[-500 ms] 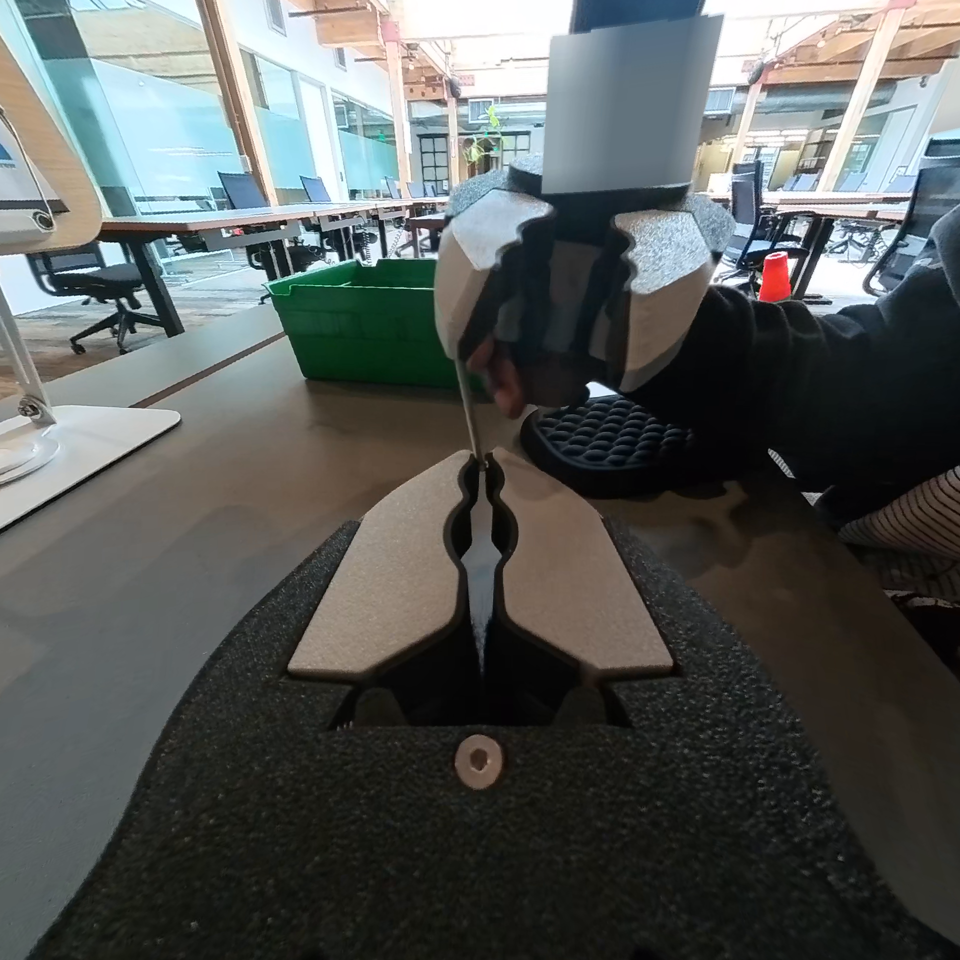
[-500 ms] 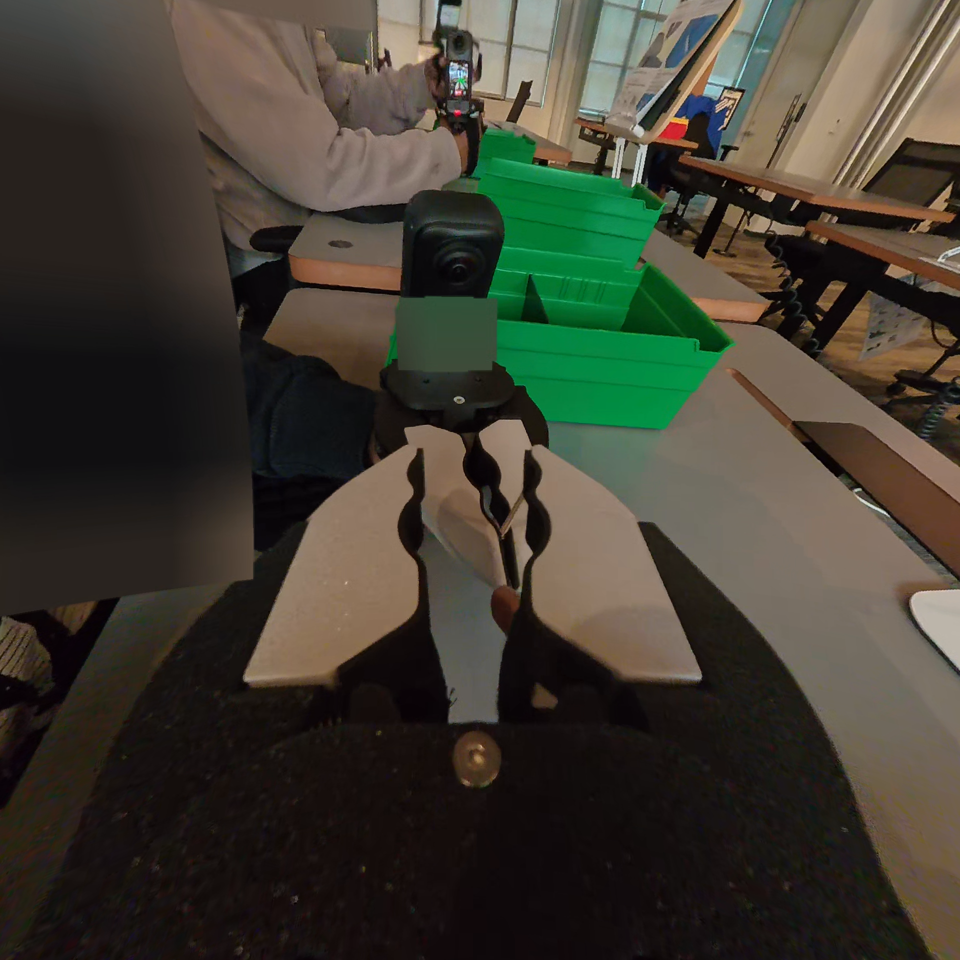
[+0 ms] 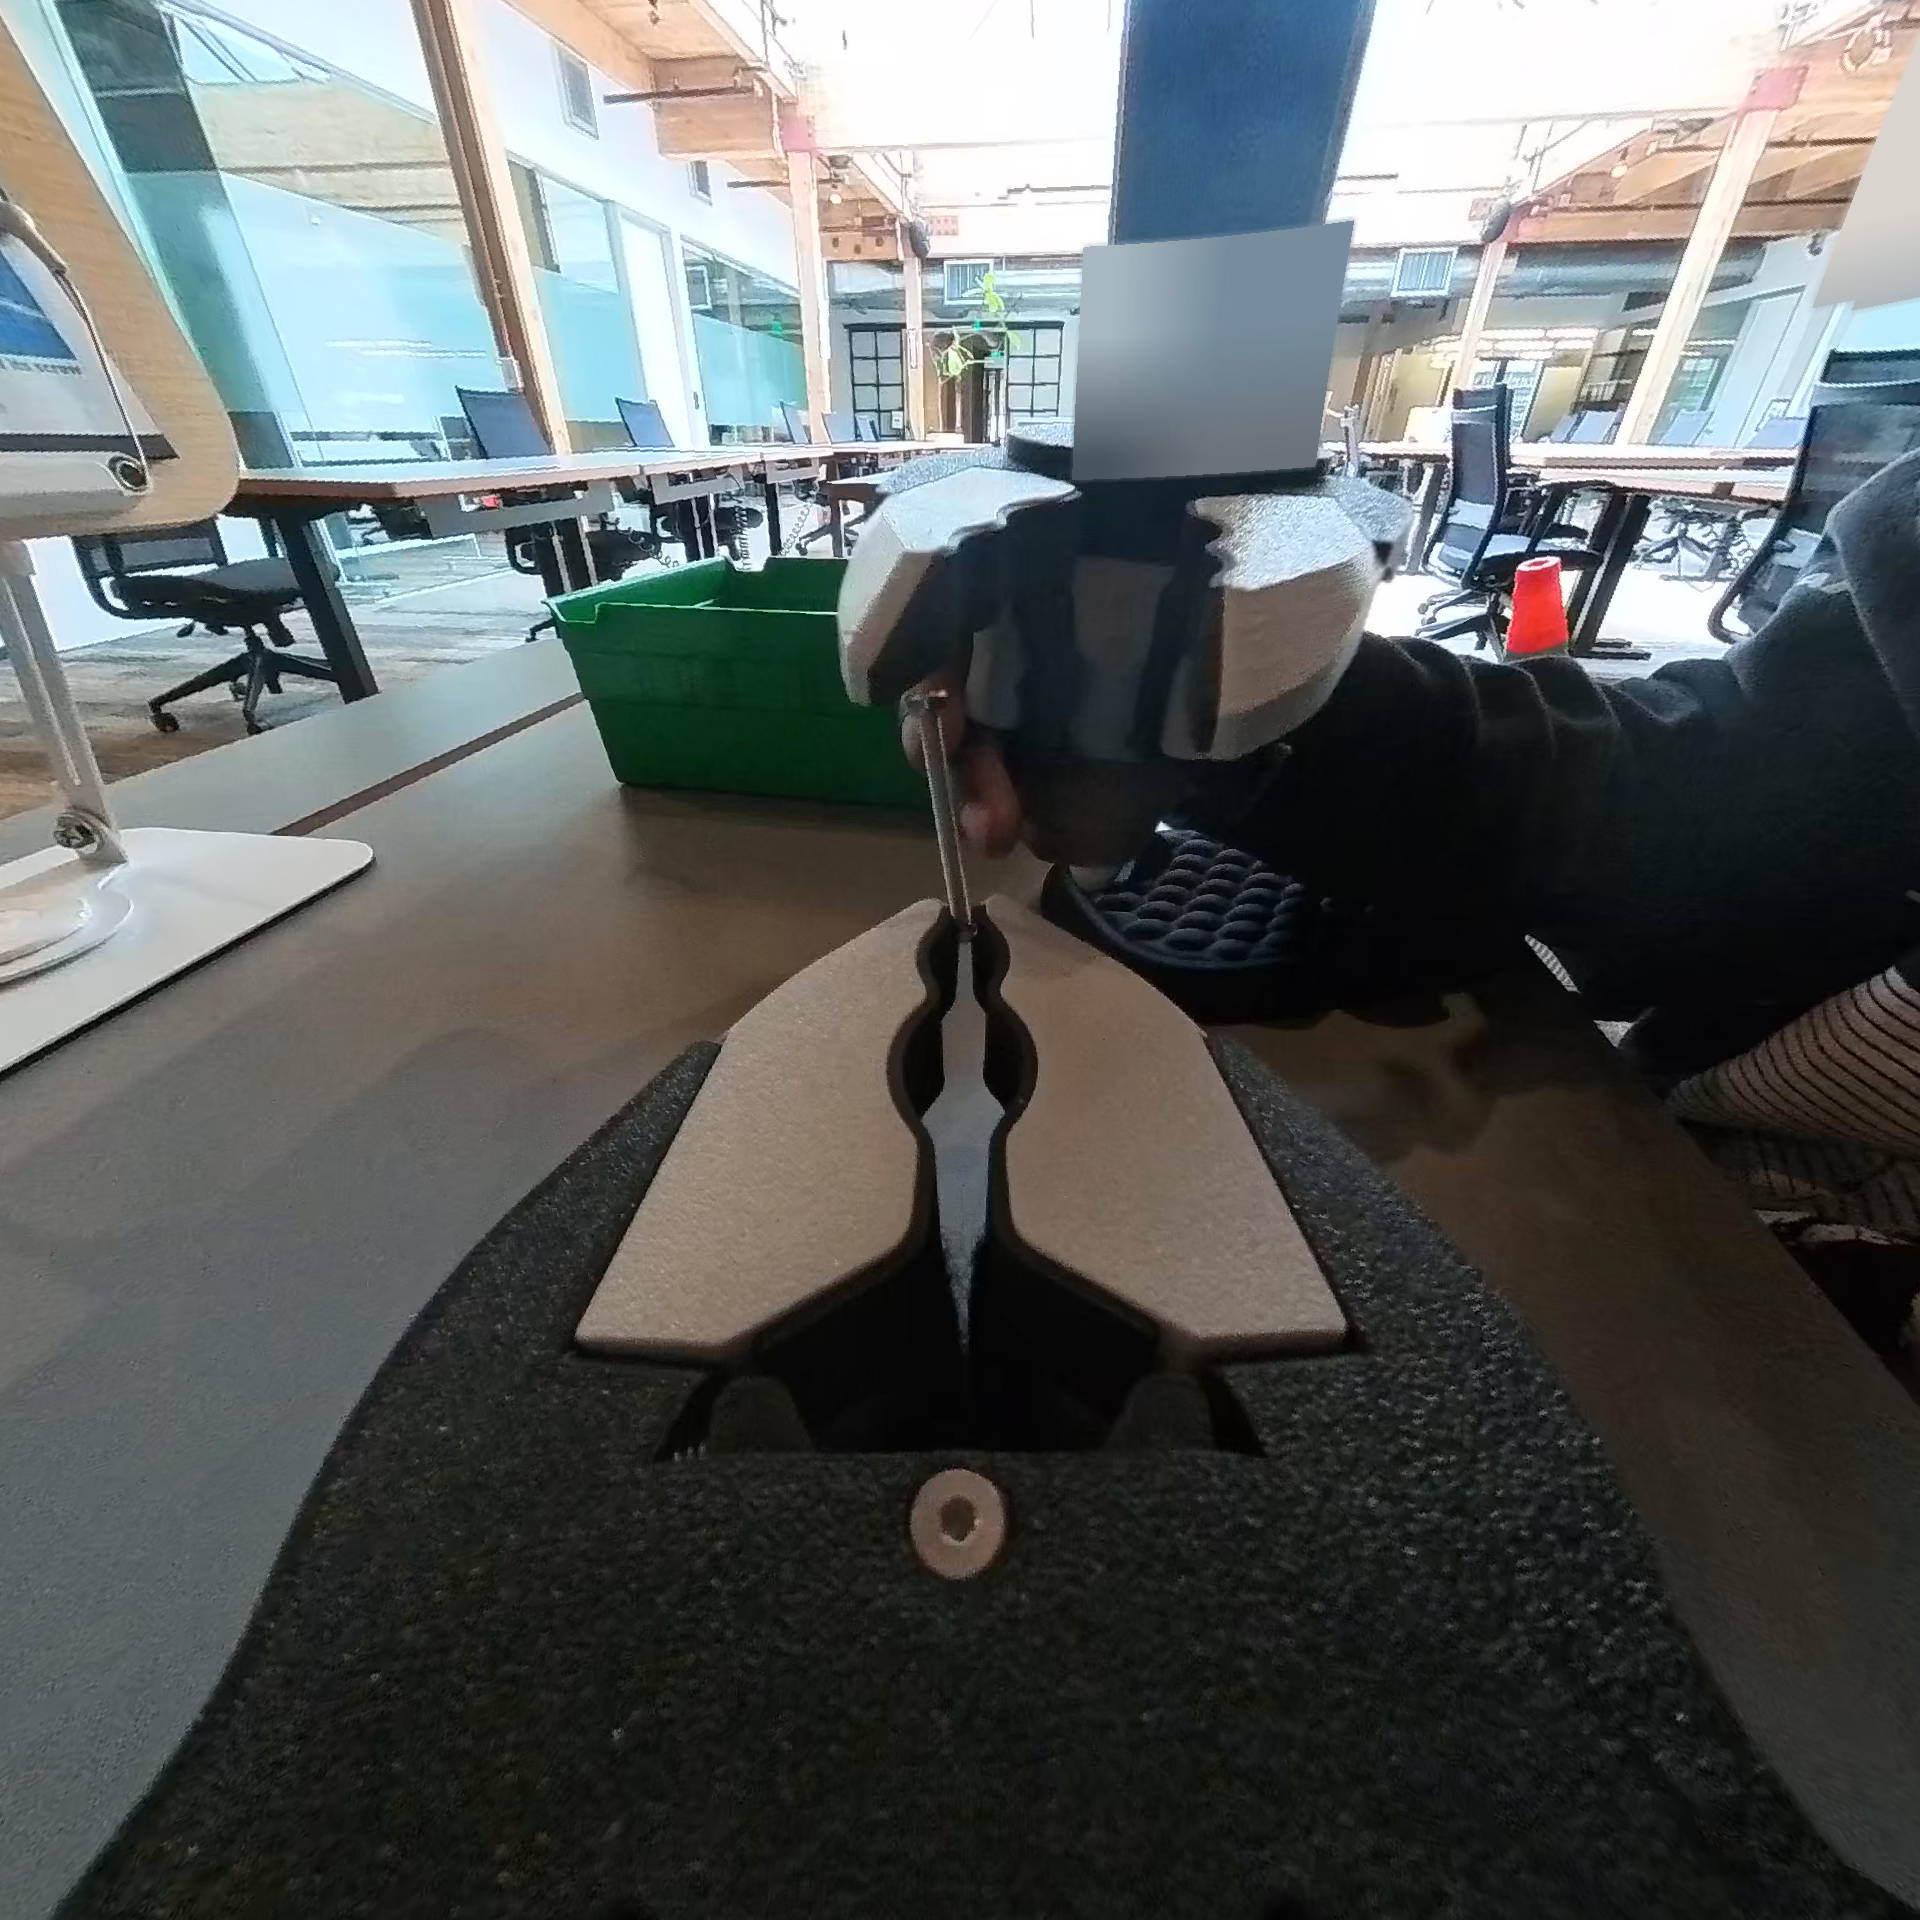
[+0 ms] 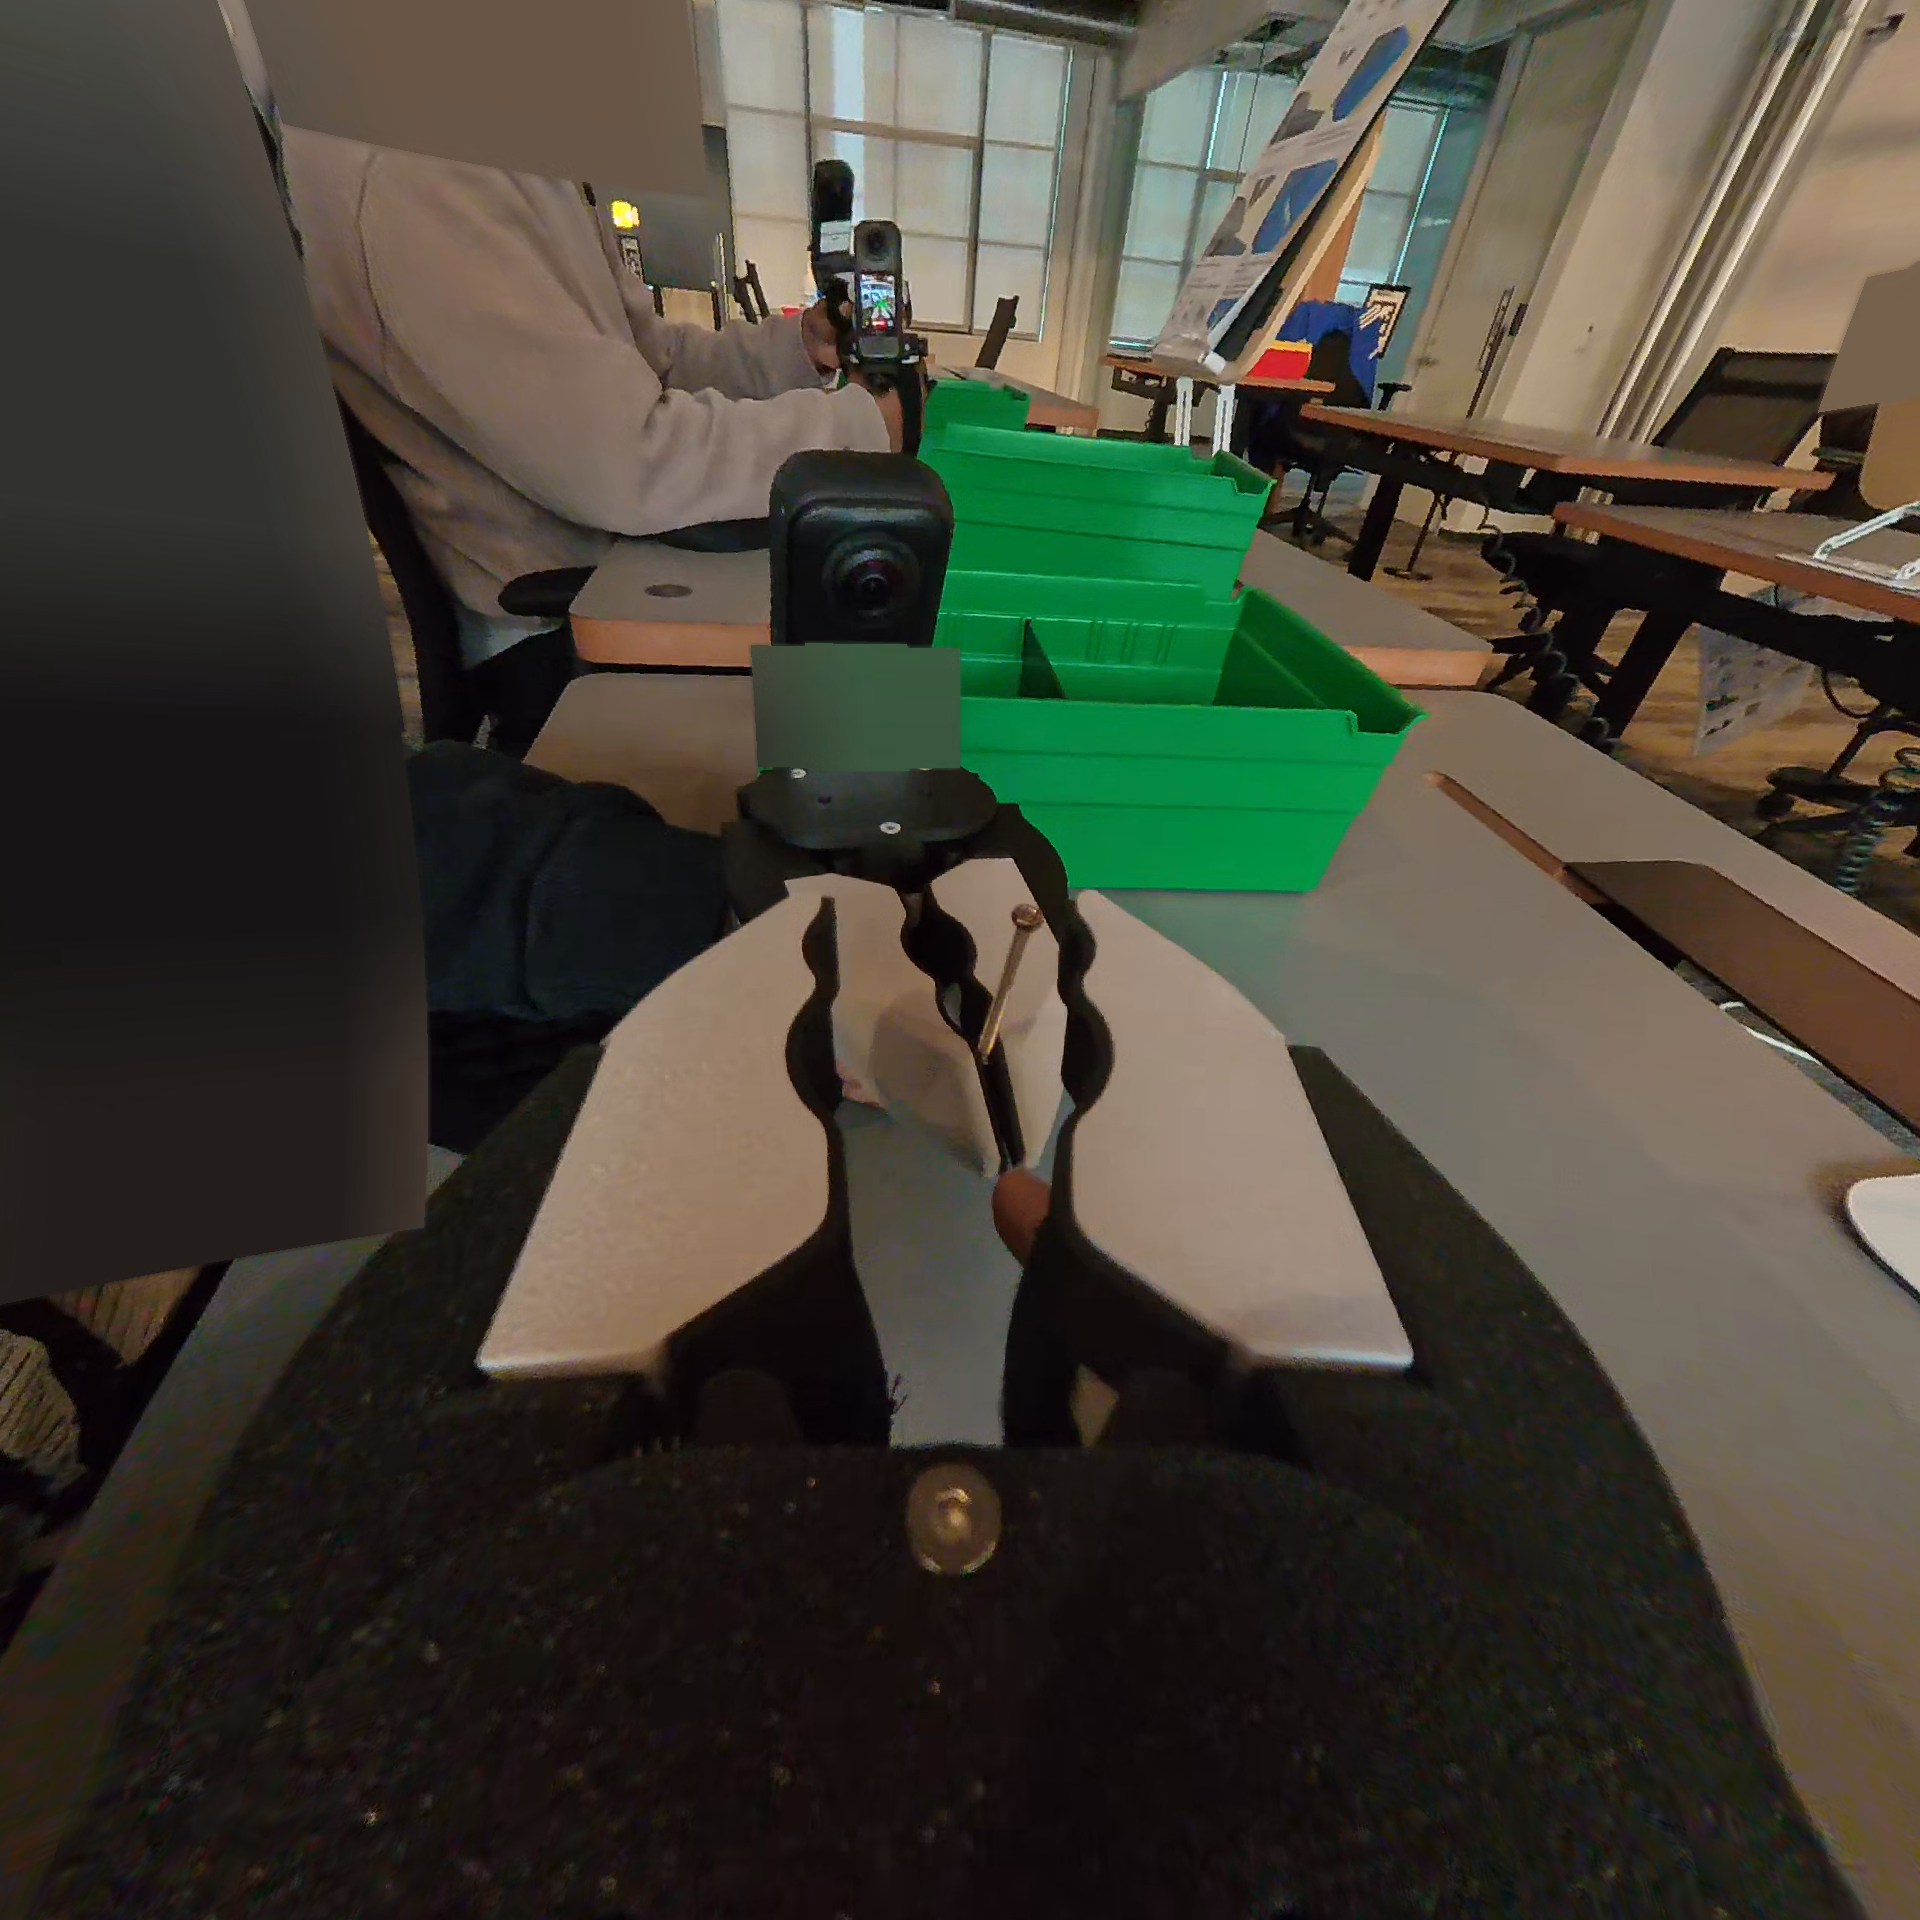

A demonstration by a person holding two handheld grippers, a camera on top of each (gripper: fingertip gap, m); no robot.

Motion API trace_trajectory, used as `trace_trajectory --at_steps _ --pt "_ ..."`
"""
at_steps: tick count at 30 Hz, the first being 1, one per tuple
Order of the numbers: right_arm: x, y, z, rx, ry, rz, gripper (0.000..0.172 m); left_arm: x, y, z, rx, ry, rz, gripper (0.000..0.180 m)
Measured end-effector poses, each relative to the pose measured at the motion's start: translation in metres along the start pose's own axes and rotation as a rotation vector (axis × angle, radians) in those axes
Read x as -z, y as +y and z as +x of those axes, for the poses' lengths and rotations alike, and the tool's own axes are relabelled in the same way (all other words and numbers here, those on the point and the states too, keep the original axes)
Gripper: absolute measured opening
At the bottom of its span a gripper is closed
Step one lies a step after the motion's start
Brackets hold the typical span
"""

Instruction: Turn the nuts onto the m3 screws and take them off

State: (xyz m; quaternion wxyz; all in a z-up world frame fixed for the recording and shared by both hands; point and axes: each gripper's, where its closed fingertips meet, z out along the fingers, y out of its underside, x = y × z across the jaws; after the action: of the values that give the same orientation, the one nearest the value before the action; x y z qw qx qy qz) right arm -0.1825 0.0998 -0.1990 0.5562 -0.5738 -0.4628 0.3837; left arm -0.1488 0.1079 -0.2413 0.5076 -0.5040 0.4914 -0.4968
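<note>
My left gripper (image 3: 966, 916) is shut on the lower end of a long thin metal screw (image 3: 948, 810), which stands up from its fingertips with its head on top. My right gripper (image 3: 1101, 623) hangs opposite, just above and behind the screw, with its jaws apart. In the right wrist view my right gripper (image 4: 951, 914) is open; the screw (image 4: 1003, 977) leans between its pads, close to the right finger (image 4: 1174, 1122), and no pad presses on it. The left gripper (image 4: 971, 1023) shows there end-on, under its camera. A fingertip of the hand shows behind the screw.
A green divided bin (image 3: 727, 686) stands on the grey table (image 3: 416, 1039) behind the grippers; it also shows in the right wrist view (image 4: 1164, 790). A white stand base (image 3: 177, 883) lies at the left. A dark textured pad (image 3: 1205, 914) lies under the dark sleeve (image 3: 1558, 779). Another seated person (image 4: 520, 395) works behind. My right fingertips sit around 5 cm from my left ones.
My right gripper's jaws have spread wider and it has lifted a little, so the screw's head now shows clear of its finger. My left gripper still clamps the screw's lower end.
</note>
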Motion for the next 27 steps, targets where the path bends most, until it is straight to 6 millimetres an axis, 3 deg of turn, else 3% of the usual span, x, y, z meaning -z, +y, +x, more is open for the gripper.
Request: trace_trajectory --at_steps 20,27 --pt "0.0051 -0.0007 -0.0002 0.007 0.004 0.007 0.032 0.0004 -0.0004 -0.0019 0.003 -0.011 0.004 0.002" --pt "-0.0011 0.0023 -0.0022 0.016 -0.004 -0.01 0.037 0.0 0.0004 -0.0022 0.004 -0.013 -0.002 0.001"
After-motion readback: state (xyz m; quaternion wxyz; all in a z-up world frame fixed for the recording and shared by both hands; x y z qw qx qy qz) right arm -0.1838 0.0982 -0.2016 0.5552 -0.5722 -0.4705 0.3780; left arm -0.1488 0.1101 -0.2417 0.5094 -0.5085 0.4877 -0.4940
